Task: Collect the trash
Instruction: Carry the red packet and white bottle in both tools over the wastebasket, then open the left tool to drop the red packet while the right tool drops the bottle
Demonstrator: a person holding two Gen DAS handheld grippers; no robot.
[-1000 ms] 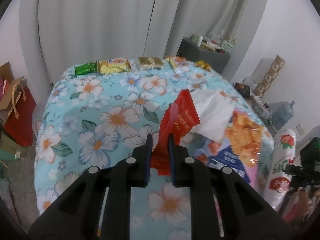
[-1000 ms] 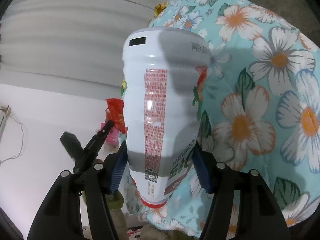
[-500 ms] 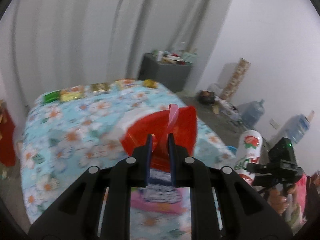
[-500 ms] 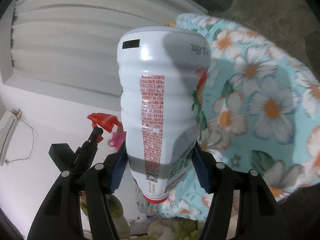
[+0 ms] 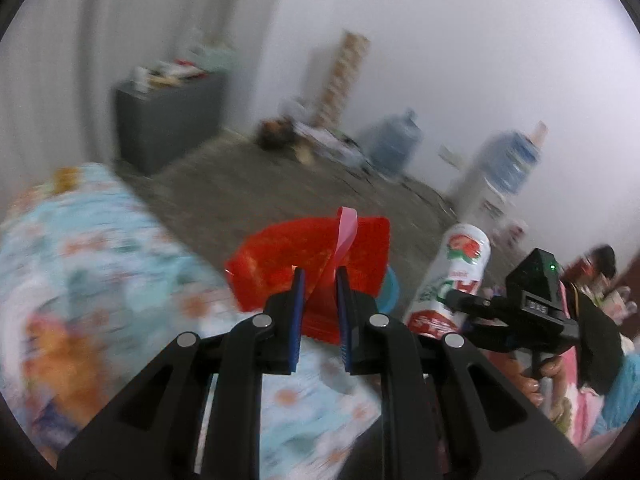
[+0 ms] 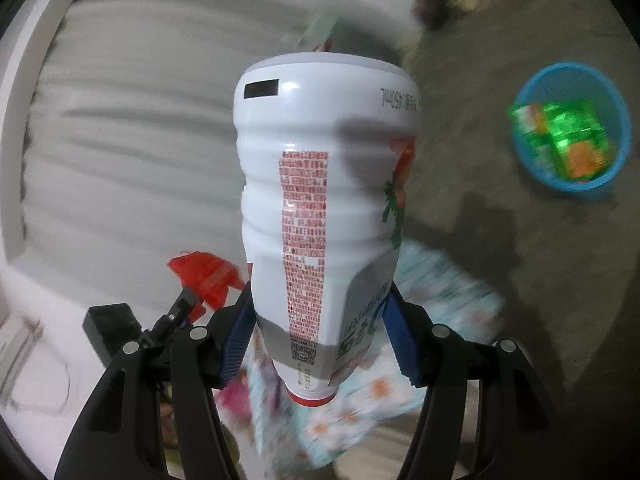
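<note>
My left hand-held gripper (image 5: 319, 280) pinches a crinkled red plastic wrapper (image 5: 316, 264); my right hand-held gripper (image 6: 322, 332) clamps a ribbed white plastic bottle (image 6: 324, 200). Ahead right, a blue bin (image 6: 616, 120) on grey floor (image 6: 500, 80).

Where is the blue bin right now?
In the right wrist view, the blue bin sits on the floor at upper right, beyond the white bottle, with green wrappers inside.

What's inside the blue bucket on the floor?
The blue bucket holds bright green and orange wrappers. Anything under them is covered, so I can't tell.
</note>
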